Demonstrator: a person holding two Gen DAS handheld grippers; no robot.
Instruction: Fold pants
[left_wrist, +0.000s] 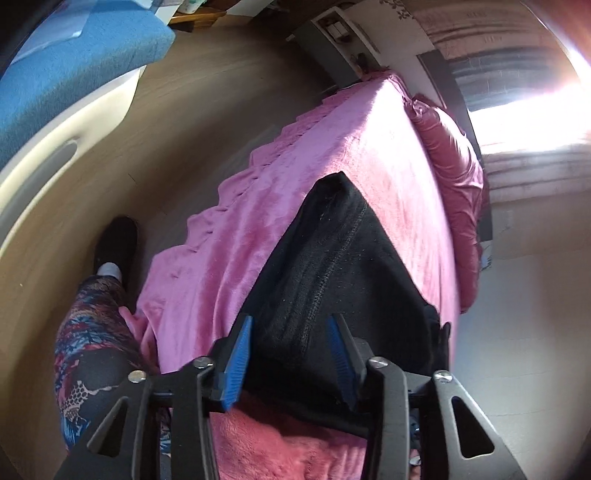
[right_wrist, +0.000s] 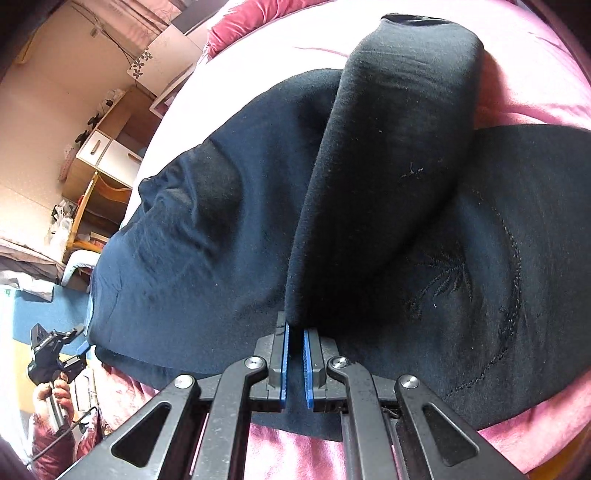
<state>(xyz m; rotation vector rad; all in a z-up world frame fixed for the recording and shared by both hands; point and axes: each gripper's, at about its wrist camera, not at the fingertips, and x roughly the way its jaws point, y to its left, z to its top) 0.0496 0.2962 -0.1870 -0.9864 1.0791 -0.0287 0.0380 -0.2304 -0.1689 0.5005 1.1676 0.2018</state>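
The black pants (right_wrist: 229, 221) lie spread on the pink blanket (left_wrist: 229, 266) of the bed, one leg raised in a ridge that runs from the far side down to the right gripper (right_wrist: 294, 336). That gripper's blue pads stand nearly together, pinching the near edge of the raised fold. In the left wrist view the left gripper (left_wrist: 291, 343) hangs over the near end of the pants with its pads parted, the dark cloth lying between them but not squeezed.
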